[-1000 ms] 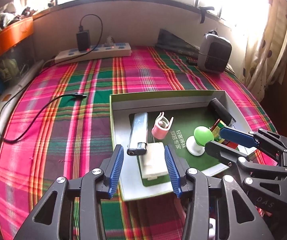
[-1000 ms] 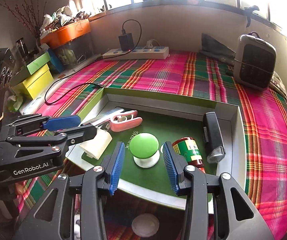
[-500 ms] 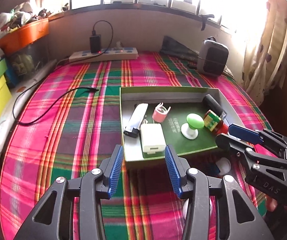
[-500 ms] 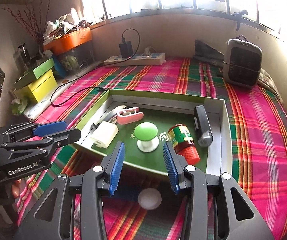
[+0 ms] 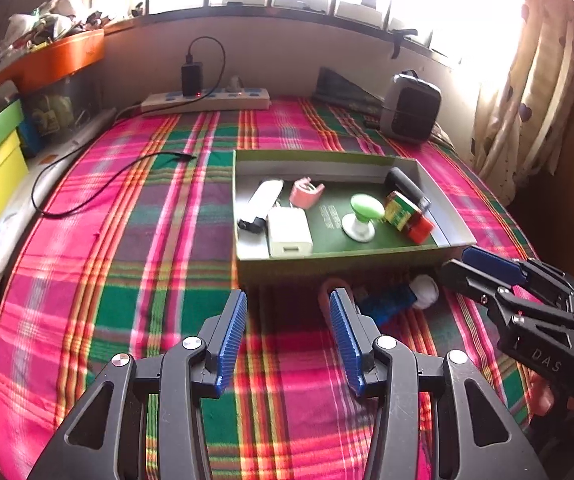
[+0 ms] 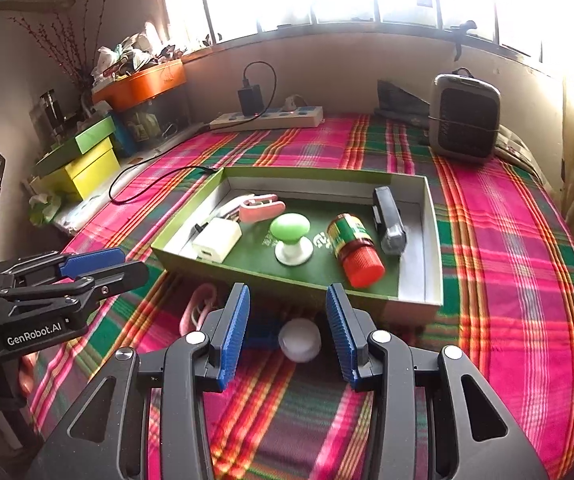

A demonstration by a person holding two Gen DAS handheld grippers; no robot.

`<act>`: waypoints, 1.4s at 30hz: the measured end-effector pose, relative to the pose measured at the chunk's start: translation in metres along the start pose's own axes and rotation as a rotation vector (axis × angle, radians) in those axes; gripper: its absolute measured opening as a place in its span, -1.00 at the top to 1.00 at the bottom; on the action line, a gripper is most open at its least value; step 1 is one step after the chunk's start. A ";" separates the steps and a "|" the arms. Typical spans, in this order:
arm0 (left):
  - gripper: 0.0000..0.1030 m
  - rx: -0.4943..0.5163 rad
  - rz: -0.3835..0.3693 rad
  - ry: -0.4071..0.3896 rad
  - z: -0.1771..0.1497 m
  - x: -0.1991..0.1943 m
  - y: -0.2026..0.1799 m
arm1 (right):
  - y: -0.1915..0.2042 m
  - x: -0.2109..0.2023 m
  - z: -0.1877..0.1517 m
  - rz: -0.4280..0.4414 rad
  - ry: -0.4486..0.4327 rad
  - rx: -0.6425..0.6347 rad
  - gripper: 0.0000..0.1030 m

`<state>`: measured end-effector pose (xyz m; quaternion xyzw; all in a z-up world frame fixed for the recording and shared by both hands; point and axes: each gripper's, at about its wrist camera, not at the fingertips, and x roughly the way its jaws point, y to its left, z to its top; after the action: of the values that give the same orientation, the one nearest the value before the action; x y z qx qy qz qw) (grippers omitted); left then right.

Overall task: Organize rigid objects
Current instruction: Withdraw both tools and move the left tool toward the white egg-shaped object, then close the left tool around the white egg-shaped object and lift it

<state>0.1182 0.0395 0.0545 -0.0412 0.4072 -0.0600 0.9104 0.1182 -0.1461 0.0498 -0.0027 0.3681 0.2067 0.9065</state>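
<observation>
A green box tray (image 5: 243, 216) (image 6: 431, 240) on the plaid cloth holds a white charger (image 5: 289, 232) (image 6: 217, 240), a pink clip (image 5: 306, 193) (image 6: 261, 208), a green knob on a white base (image 5: 363, 214) (image 6: 290, 236), a red-capped bottle (image 5: 409, 216) (image 6: 355, 248), a black device (image 5: 407, 186) (image 6: 387, 220) and a silver lighter (image 5: 261, 204). In front of the tray lie a blue bottle with a white cap (image 5: 425, 290) (image 6: 300, 338) and a pink loop (image 6: 197, 308). My left gripper (image 5: 287, 320) (image 6: 99, 266) is open and empty. My right gripper (image 6: 287, 320) (image 5: 471, 266) is open, just before the white cap.
A power strip (image 5: 207, 100) with a black charger and a loose cable (image 5: 99, 184) lie at the back left. A grey heater (image 6: 465, 116) stands at the back right. Yellow and green boxes (image 6: 83, 160) sit at the left edge. A curtain (image 5: 527, 80) hangs at the right.
Both grippers have pulled back from over the tray toward the near side. The blue bottle with the white cap and the pink loop have come into view in front of the tray.
</observation>
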 end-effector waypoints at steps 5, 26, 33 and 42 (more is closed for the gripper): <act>0.10 -0.004 -0.027 0.015 -0.014 0.000 -0.006 | -0.003 -0.007 -0.012 -0.007 0.004 0.007 0.19; 0.01 0.031 -0.102 0.087 -0.038 0.017 -0.042 | -0.014 -0.036 -0.046 -0.035 -0.025 0.018 0.18; 0.01 0.019 -0.100 0.096 -0.039 0.024 -0.044 | -0.016 -0.036 -0.047 -0.033 -0.023 0.021 0.18; 0.04 0.009 -0.104 0.089 -0.039 0.023 -0.041 | -0.015 -0.032 -0.047 -0.034 -0.011 0.018 0.18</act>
<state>0.1010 -0.0056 0.0163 -0.0554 0.4441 -0.1111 0.8874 0.0716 -0.1796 0.0345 0.0004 0.3647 0.1880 0.9120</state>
